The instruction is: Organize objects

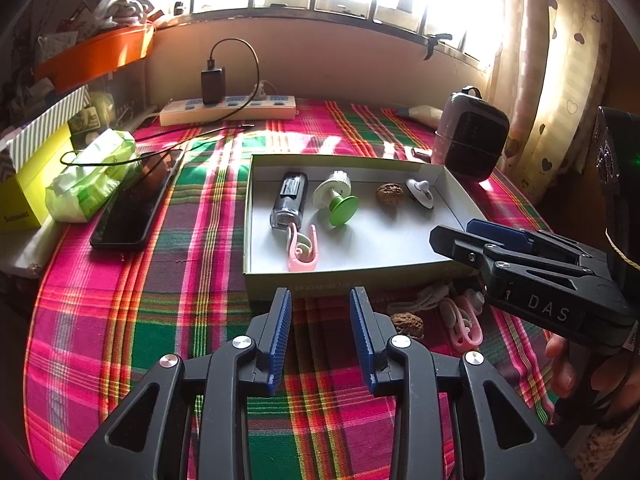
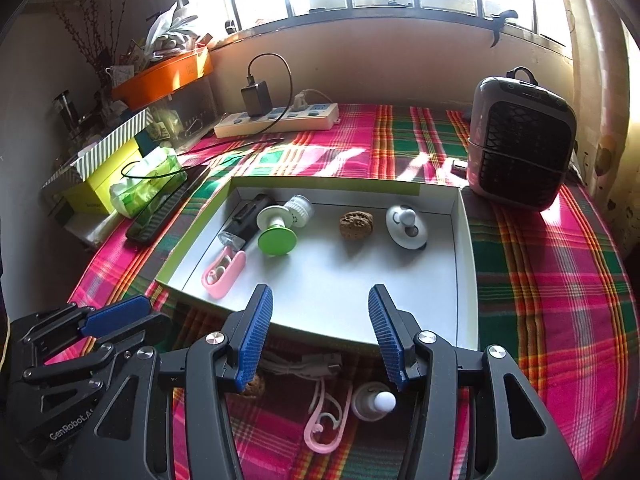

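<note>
Right wrist view shows what sits below the right gripper (image 2: 320,332): a pink clip (image 2: 325,426), a white knob (image 2: 374,402), a coiled white cable (image 2: 308,362) and part of a walnut (image 2: 254,387), all on the plaid desk (image 2: 552,280) just in front of the box (image 2: 466,264). Left wrist view shows these only partly, behind the right gripper's fingers.

Count inside the box: five items – one black lighter-like thing (image 1: 289,200), one green-and-white spool (image 1: 335,199), one walnut (image 1: 389,193), one white knob (image 1: 420,192), one pink clip (image 1: 303,249).

Outside: four.

Left gripper (image 1: 320,336) fingers spread apart, holding nothing, over the desk near the box's front wall. Right gripper fingers also spread wide and not holding anything, above the box's front edge.
</note>
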Motion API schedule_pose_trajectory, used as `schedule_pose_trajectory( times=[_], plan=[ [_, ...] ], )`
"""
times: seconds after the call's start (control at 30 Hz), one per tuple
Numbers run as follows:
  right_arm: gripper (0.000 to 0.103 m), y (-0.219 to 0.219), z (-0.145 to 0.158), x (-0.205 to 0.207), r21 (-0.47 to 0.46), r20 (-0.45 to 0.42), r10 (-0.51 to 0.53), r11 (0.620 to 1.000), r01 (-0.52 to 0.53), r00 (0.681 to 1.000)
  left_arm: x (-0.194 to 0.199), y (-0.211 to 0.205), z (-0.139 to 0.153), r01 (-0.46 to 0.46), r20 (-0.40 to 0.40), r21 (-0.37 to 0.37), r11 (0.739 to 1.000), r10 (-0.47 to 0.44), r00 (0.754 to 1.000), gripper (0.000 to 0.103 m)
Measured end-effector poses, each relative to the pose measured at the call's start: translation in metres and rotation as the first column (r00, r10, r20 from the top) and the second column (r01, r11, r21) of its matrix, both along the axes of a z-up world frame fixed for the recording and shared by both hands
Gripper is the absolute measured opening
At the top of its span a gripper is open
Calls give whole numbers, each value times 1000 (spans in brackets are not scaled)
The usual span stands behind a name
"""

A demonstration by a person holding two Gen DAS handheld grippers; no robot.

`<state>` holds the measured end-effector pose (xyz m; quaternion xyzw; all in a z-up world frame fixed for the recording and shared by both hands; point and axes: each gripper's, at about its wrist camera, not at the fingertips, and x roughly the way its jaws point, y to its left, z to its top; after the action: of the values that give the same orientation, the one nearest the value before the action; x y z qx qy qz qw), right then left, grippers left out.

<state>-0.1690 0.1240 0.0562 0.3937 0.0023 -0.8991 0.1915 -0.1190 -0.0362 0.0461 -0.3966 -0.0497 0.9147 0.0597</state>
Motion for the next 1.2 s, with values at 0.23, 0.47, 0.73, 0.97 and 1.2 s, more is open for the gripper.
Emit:
schedule_pose_trajectory(
  times=[0.23, 0.47, 0.73, 0.97, 1.2],
  plan=[
    [51, 19, -1, 14, -7, -10, -48, 999, 48, 999, 4, 4, -3, 13, 10, 16, 1000, -14, 1000, 30],
    [51, 35, -1, 30, 37, -54, -113, 993, 115, 992, 7, 10, -9, 32, 27, 25, 999, -33, 999, 32],
    [51, 47, -4, 45, 44, -66, -137, 989, 140, 988, 6, 21, -14, 74, 46, 32, 997, -75, 996, 35],
    [51, 56, -11, 52, 31, -42, -148, 988, 150, 988, 4, 36, -21, 120, 62, 49, 992, -123, 990, 38],
    [52, 60, -22, 52, 42, -12, -146, 988, 146, 989, -1, 45, -29, 135, 85, 37, 990, -138, 987, 38]
  ],
)
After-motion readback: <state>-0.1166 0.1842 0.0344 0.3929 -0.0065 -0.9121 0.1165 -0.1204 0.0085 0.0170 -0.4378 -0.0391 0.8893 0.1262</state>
